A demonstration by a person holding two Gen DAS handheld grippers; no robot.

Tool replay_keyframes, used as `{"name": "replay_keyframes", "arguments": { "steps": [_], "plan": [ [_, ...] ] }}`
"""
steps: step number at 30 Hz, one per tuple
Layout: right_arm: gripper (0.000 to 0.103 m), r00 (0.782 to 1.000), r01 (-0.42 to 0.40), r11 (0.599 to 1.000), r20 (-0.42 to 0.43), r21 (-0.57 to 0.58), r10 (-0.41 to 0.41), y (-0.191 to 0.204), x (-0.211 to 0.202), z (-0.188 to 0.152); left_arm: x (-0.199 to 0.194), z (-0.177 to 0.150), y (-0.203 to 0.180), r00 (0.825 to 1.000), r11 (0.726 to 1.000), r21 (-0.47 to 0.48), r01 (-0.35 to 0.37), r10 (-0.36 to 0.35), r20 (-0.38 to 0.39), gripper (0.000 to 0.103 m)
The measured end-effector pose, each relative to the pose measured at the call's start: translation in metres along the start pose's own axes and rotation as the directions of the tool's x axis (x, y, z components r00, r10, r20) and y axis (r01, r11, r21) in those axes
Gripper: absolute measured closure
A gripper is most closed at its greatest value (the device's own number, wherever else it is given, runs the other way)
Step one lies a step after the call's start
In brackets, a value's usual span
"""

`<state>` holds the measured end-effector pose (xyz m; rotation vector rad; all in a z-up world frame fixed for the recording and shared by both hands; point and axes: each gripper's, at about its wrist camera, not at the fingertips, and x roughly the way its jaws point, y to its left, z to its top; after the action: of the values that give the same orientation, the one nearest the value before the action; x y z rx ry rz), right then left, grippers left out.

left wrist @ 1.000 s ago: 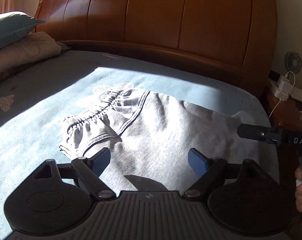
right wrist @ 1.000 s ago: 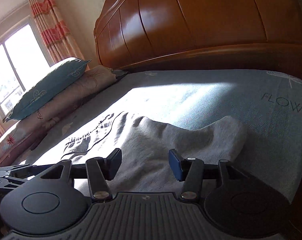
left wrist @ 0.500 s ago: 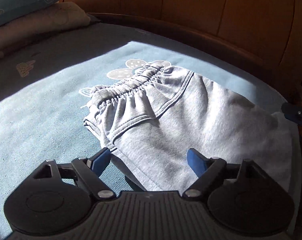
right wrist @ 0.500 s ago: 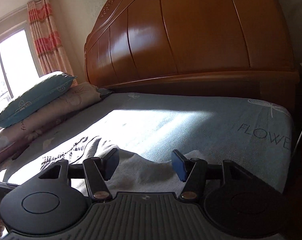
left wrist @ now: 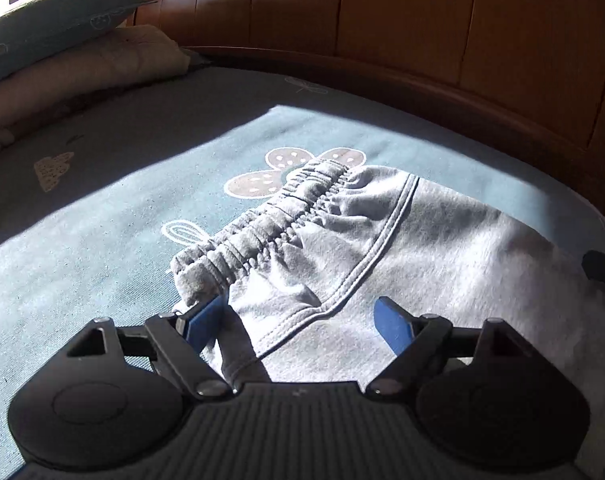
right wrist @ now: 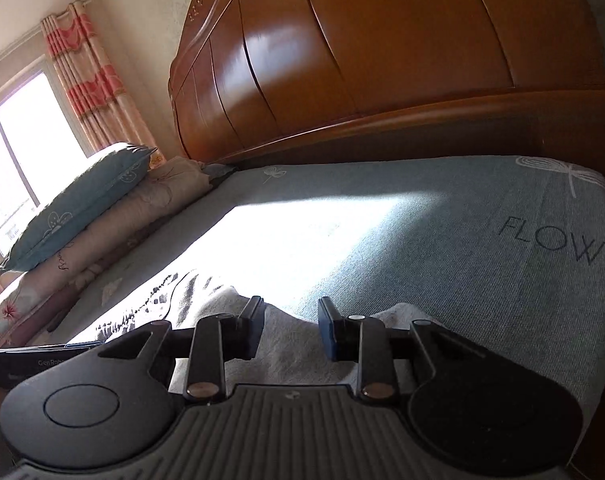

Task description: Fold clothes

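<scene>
Your left gripper (left wrist: 300,320) hangs low over the near edge of the grey shorts (left wrist: 422,248), its blue pads (left wrist: 388,324) spread wide with nothing pinched between them; the left pad sits just beside the corner of the waistband, and a fold of grey cloth rises between the fingers toward the camera. The shorts lie flat on the blue bedsheet (left wrist: 102,248) in a patch of sunlight, the gathered elastic waistband (left wrist: 262,232) toward the left and a curved double-stitched seam running down the front. At the right edge of the left wrist view a dark piece of your other tool just shows over the cloth. Your right gripper (right wrist: 290,330) also stands parted and empty, hovering over the opposite part of the shorts (right wrist: 286,344), which fill the gap between its fingers from below. Beyond the cloth the bedsheet (right wrist: 442,248) carries printed flowers and the letters "FLOWE". Farther back two pillows (right wrist: 82,200) are stacked at the left, against the wooden headboard (right wrist: 382,60), with a striped curtain (right wrist: 86,80) and a bright window behind.
</scene>
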<state>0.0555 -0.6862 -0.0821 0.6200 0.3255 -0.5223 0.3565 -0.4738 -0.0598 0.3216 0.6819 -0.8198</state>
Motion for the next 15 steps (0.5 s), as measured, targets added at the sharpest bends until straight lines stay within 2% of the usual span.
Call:
{"name": "replay_keyframes", "arguments": {
  "steps": [2,4,6,9,15],
  "plan": [
    [0.068,0.999,0.041,0.999,-0.03,0.0,-0.041,-0.002,0.009,-0.003,-0.007,-0.001,-0.004,1.0,0.999,0.044,-0.021,0.021,-0.007,0.02],
    [0.069,0.997,0.068,0.997,-0.02,0.022,-0.068,-0.006,0.008,-0.004,-0.016,0.001,-0.003,0.999,0.999,0.033,-0.041,0.041,-0.01,0.02],
    [0.068,0.997,0.083,0.995,-0.012,0.054,-0.082,-0.004,0.0,-0.003,-0.028,0.003,0.001,0.999,1.0,0.001,-0.029,0.029,-0.022,0.02],
    [0.063,1.0,0.009,1.0,-0.015,0.017,-0.009,0.016,-0.017,-0.007,-0.049,0.0,0.002,0.998,1.0,-0.027,-0.007,0.005,-0.069,0.02],
    [0.05,0.997,-0.036,0.992,-0.075,-0.118,0.027,0.06,-0.018,-0.022,-0.097,-0.032,-0.009,0.99,0.997,0.074,-0.032,0.042,-0.135,0.019]
  ]
}}
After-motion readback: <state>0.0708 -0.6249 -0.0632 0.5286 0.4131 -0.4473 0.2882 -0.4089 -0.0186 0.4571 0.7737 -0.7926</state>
